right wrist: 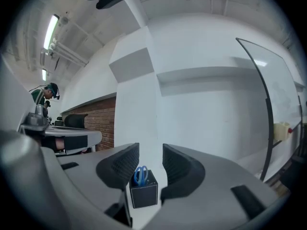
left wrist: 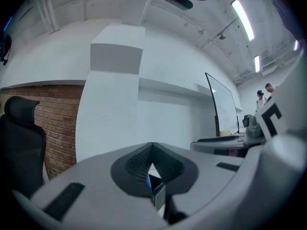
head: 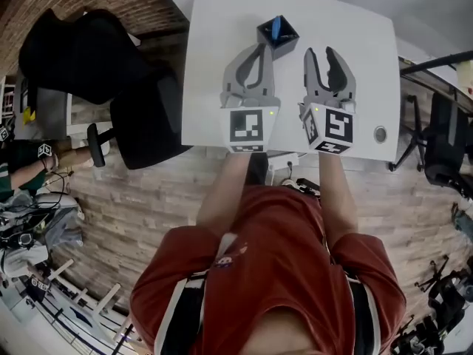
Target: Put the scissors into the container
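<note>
Scissors (right wrist: 140,175) in container (right wrist: 144,195), beyond right gripper (right wrist: 150,152), jaws spread, left gripper (left wrist: 152,146), jaws together, seemingly empty.

Red shirt (head: 284,272) — black-and-white stripes (head: 185,305).

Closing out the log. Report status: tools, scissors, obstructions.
Left tool shut, empty. Right tool open, empty. Scissors in the black container, blue handles up. Nothing in the way.

No words, numbers or brand names can be read anywhere. The only printed signs are black-and-white square patterns, the left marker (head: 247,126) on the left claw (head: 260,48) and the right marker (head: 338,129) on the right claw (head: 319,52) — no letters in either
</note>
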The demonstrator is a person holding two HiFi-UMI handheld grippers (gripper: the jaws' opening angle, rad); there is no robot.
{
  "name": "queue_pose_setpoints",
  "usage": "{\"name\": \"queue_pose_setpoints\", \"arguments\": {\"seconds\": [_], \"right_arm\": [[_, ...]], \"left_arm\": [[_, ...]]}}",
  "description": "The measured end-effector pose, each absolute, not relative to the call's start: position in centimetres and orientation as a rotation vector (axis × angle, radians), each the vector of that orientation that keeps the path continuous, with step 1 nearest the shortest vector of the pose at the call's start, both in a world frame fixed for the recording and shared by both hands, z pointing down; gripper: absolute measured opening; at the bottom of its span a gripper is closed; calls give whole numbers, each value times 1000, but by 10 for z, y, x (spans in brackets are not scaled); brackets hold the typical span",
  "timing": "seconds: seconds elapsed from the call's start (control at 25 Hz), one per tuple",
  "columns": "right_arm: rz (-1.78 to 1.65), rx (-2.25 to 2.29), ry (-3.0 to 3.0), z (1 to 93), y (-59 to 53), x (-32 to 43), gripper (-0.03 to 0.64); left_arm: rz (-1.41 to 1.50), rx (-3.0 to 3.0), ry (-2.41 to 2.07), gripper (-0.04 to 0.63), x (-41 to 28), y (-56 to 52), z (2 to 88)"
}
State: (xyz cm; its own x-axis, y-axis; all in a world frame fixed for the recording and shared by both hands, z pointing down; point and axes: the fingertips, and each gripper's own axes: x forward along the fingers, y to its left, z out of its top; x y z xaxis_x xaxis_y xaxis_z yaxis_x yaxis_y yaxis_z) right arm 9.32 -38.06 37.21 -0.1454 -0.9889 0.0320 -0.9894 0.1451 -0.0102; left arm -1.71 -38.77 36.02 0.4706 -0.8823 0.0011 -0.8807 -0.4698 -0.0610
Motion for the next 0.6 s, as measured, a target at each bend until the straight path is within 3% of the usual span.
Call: {"name": "queue_pose_setpoints", "arguments": {"seconds": [0.6], "right_arm": [[-93,2053,-2425,329,-281,135,156]], "left_arm": [[25,-2547,1576,12,18,-289,314]]}}
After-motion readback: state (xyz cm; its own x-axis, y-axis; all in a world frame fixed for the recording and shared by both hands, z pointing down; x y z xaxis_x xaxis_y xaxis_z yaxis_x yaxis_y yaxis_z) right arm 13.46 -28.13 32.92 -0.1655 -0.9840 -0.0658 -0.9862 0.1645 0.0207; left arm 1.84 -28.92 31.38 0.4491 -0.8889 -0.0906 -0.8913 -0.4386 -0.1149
